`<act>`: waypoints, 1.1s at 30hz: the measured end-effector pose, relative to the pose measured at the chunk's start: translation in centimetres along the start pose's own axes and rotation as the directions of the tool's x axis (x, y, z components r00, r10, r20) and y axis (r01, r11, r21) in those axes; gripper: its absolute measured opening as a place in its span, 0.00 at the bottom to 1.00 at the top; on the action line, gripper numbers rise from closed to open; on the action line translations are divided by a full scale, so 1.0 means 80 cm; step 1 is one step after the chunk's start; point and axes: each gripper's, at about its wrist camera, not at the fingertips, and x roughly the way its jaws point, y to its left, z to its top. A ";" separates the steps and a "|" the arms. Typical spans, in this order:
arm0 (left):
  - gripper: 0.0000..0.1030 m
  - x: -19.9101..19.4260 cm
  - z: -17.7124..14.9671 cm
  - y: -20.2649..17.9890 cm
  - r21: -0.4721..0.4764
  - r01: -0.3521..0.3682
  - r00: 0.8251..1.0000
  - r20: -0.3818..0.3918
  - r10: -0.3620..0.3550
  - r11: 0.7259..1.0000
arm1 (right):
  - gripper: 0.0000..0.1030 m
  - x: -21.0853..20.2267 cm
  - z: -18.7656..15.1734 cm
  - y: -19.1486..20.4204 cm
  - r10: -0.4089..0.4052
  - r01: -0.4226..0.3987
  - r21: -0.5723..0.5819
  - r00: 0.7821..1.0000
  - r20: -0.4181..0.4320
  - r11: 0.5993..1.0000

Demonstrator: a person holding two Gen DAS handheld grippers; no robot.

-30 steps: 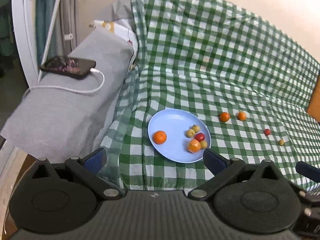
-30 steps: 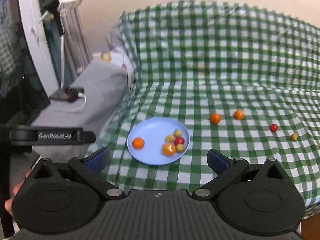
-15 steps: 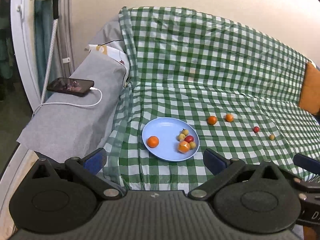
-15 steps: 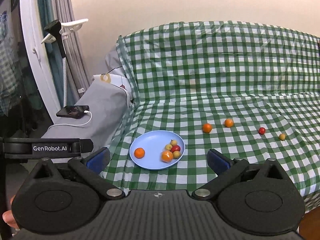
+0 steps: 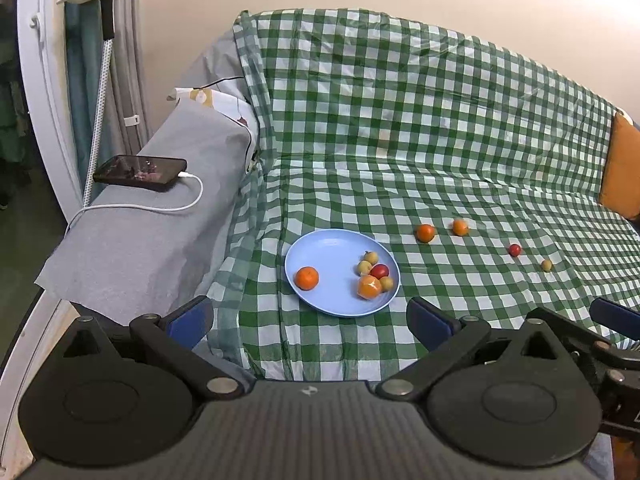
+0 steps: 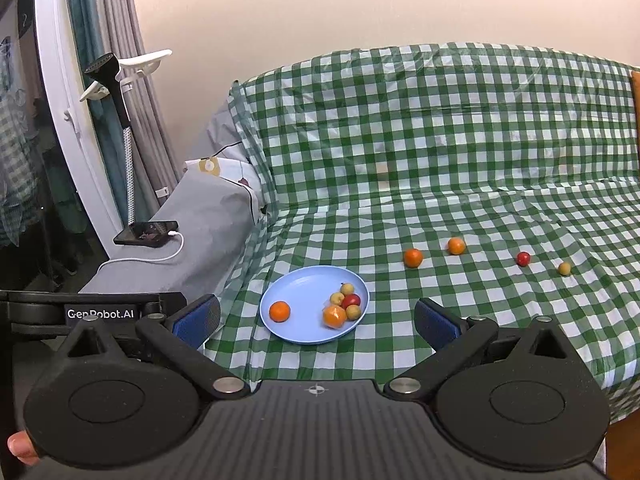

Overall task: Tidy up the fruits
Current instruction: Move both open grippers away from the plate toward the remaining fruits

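A green checked cloth point(image 5: 400, 140) covers a sofa against a plain cream wall point(image 6: 320, 12). On the seat sits a blue plate point(image 5: 332, 248) holding two oranges and several small fruits; two more oranges point(image 5: 425, 233), a red fruit point(image 5: 515, 250) and a yellow one point(image 5: 546, 265) lie loose to its right. A phone point(image 5: 140, 168) charges on the grey armrest. Left gripper point(image 5: 308, 316) and right gripper point(image 6: 318, 318) both hang before the sofa, fingers spread wide, holding nothing.

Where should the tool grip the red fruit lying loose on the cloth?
Probably across its middle, from above. The red fruit is small and round, lies alone on the flat cloth, and has free space either side for the fingers.
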 end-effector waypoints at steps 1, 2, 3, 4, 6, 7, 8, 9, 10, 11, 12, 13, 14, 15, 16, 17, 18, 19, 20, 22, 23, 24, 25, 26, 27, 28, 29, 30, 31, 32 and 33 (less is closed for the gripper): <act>1.00 0.002 0.000 0.000 0.001 -0.001 1.000 -0.004 0.001 1.000 | 0.99 0.002 0.000 -0.001 0.001 -0.001 0.001 1.000 -0.001 1.000; 1.00 0.005 0.001 0.000 0.002 -0.003 1.000 -0.009 0.003 1.000 | 0.99 0.003 0.000 -0.001 0.002 -0.002 0.001 1.000 -0.003 1.000; 1.00 0.008 0.002 0.000 0.002 -0.004 1.000 -0.015 0.004 1.000 | 0.99 0.005 0.000 -0.001 0.001 -0.001 0.000 1.000 -0.005 1.000; 1.00 0.011 0.002 0.000 0.002 -0.003 1.000 -0.019 0.003 1.000 | 0.99 0.007 0.000 -0.002 0.001 -0.001 0.001 1.000 -0.005 1.000; 1.00 0.018 0.003 -0.001 0.006 -0.005 1.000 -0.031 0.005 1.000 | 0.99 0.008 0.000 -0.002 0.002 -0.002 0.001 1.000 -0.005 1.000; 1.00 0.021 0.004 -0.001 0.007 -0.004 0.999 -0.036 0.004 1.000 | 0.99 0.008 -0.001 -0.002 0.001 -0.001 0.002 1.000 -0.006 1.000; 1.00 0.024 0.005 -0.002 0.010 -0.003 0.999 -0.041 0.003 1.000 | 0.99 0.011 -0.001 -0.003 0.000 0.000 0.004 1.000 -0.008 1.000; 1.00 0.028 0.006 -0.004 0.013 -0.003 0.999 -0.046 0.004 1.000 | 0.99 0.014 0.000 -0.005 -0.001 0.001 0.007 1.000 -0.009 1.000; 1.00 0.031 0.007 -0.005 0.017 -0.004 0.999 -0.051 0.005 1.000 | 0.99 0.017 0.000 -0.007 -0.002 0.002 0.009 1.000 -0.010 1.000; 1.00 0.035 0.009 -0.007 0.019 -0.003 0.998 -0.055 0.004 1.000 | 0.99 0.021 0.000 -0.009 -0.005 0.005 0.013 1.000 -0.013 1.000; 1.00 0.039 0.011 -0.008 0.020 -0.002 0.998 -0.059 0.004 1.000 | 0.99 0.025 0.001 -0.013 -0.007 0.007 0.017 1.000 -0.016 1.000; 1.00 0.042 0.014 -0.010 0.021 -0.001 0.998 -0.061 0.002 1.000 | 0.99 0.028 0.001 -0.015 -0.009 0.010 0.023 1.000 -0.019 1.000; 1.00 0.046 0.016 -0.012 0.024 0.000 0.998 -0.063 0.001 1.000 | 0.99 0.032 0.001 -0.019 -0.010 0.011 0.027 1.000 -0.022 1.000; 1.00 0.049 0.019 -0.014 0.026 0.002 0.998 -0.066 -0.001 1.000 | 0.99 0.036 0.002 -0.022 -0.012 0.013 0.029 1.000 -0.025 0.999; 1.00 0.053 0.022 -0.017 0.026 0.006 0.998 -0.069 -0.004 1.000 | 0.99 0.040 0.002 -0.026 -0.015 0.016 0.032 0.999 -0.028 0.999; 1.00 0.057 0.024 -0.019 0.027 0.009 0.997 -0.071 -0.007 1.000 | 0.99 0.043 0.003 -0.030 -0.018 0.019 0.035 0.999 -0.031 0.999; 1.00 0.061 0.027 -0.022 0.028 0.013 0.997 -0.073 -0.011 1.000 | 0.99 0.046 0.003 -0.033 -0.020 0.021 0.038 0.999 -0.032 0.999; 1.00 0.065 0.030 -0.025 0.030 0.016 0.997 -0.077 -0.014 0.999 | 0.99 0.048 0.004 -0.037 -0.025 0.026 0.041 0.999 -0.031 0.999; 1.00 0.069 0.032 -0.029 0.031 0.020 0.997 -0.081 -0.017 0.999 | 0.99 0.051 0.004 -0.041 -0.032 0.033 0.044 0.999 -0.033 0.998; 1.00 0.077 0.037 -0.036 0.032 0.027 0.996 -0.087 -0.024 0.999 | 0.99 0.056 0.006 -0.049 -0.042 0.043 0.051 0.999 -0.034 0.998; 1.00 0.081 0.039 -0.040 0.034 0.028 0.996 -0.091 -0.025 0.999 | 0.99 0.059 0.006 -0.054 -0.049 0.051 0.055 0.998 -0.034 0.997; 1.00 0.084 0.041 -0.043 0.037 0.031 0.995 -0.094 -0.028 0.999 | 0.99 0.061 0.007 -0.058 -0.055 0.057 0.058 0.998 -0.035 0.997; 1.00 0.089 0.043 -0.047 0.040 0.034 0.995 -0.096 -0.030 0.999 | 0.99 0.063 0.007 -0.063 -0.062 0.064 0.064 0.997 -0.036 0.996; 1.00 0.093 0.045 -0.051 0.043 0.035 0.995 -0.098 -0.030 0.998 | 0.99 0.065 0.008 -0.068 -0.068 0.070 0.069 0.997 -0.037 0.995; 1.00 0.097 0.047 -0.055 0.046 0.036 0.994 -0.101 -0.031 0.998 | 0.99 0.068 0.008 -0.072 -0.074 0.077 0.075 0.997 -0.038 0.994; 1.00 0.100 0.049 -0.059 0.050 0.039 0.994 -0.103 -0.034 0.998 | 0.99 0.070 0.009 -0.077 -0.080 0.083 0.080 0.996 -0.038 0.993; 1.00 0.105 0.051 -0.064 0.053 0.042 0.994 -0.107 -0.036 0.998 | 0.99 0.072 0.009 -0.083 -0.087 0.090 0.085 0.996 -0.038 0.992; 1.00 0.109 0.053 -0.068 0.055 0.045 0.993 -0.111 -0.038 0.997 | 0.99 0.074 0.010 -0.088 -0.094 0.097 0.089 0.995 -0.038 0.991; 1.00 0.114 0.055 -0.073 0.057 0.049 0.992 -0.116 -0.042 0.997 | 0.99 0.076 0.011 -0.093 -0.101 0.104 0.093 0.994 -0.037 0.990; 1.00 0.119 0.058 -0.077 0.058 0.054 0.991 -0.122 -0.047 0.997 | 0.99 0.078 0.012 -0.099 -0.111 0.114 0.097 0.993 -0.035 0.989; 1.00 0.125 0.060 -0.082 0.059 0.059 0.990 -0.132 -0.051 0.997 | 0.99 0.080 0.012 -0.105 -0.119 0.122 0.100 0.992 -0.033 0.987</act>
